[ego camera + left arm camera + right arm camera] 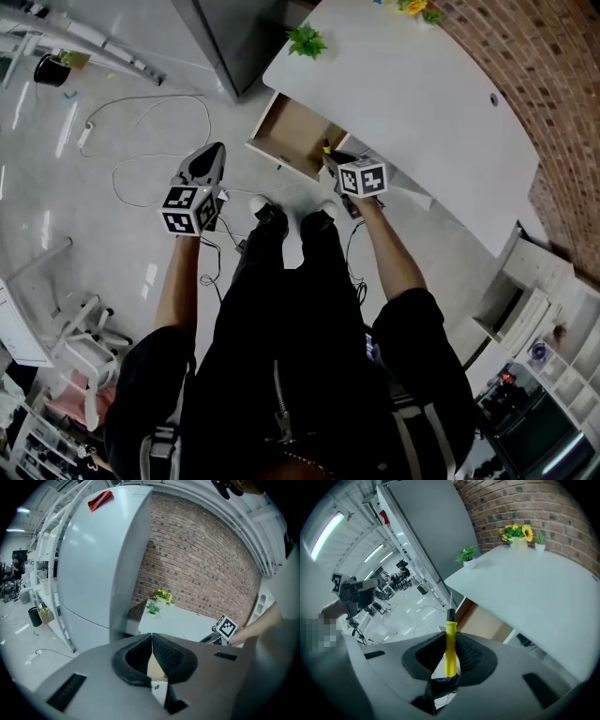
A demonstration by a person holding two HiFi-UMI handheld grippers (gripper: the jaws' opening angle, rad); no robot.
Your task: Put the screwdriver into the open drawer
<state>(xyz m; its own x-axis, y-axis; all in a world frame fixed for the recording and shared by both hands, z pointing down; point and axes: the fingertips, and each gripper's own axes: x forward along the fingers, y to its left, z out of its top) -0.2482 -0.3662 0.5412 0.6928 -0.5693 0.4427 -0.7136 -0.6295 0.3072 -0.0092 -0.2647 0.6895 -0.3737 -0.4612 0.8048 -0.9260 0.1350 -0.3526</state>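
The right gripper's [450, 638] jaws are clamped on the handle of the yellow-handled screwdriver [450, 644]. Its thin metal shaft points out ahead towards the open, light wooden drawer [485, 620]. In the head view this gripper [330, 159] hangs at the drawer's [292, 131] near right corner, with the screwdriver [326, 148] just above the drawer's front edge and not yet over its bare interior. The left gripper's [151, 637] jaws are together at the tips and grip nothing. It [214, 155] is held over the floor, well to the left of the drawer. The drawer stands pulled out from under the curved white surface [412, 103], and a small green potted plant [306, 41] sits on that surface beyond the drawer.

The step in hand looks like the carry, nearly done. The next move calls for bringing the right gripper further over the drawer's open interior and lowering it until the screwdriver is close to the drawer's floor. Only then should the jaws part, so the tool lands inside and not on the rim. The left gripper has no part to play and should stay clear of the drawer.
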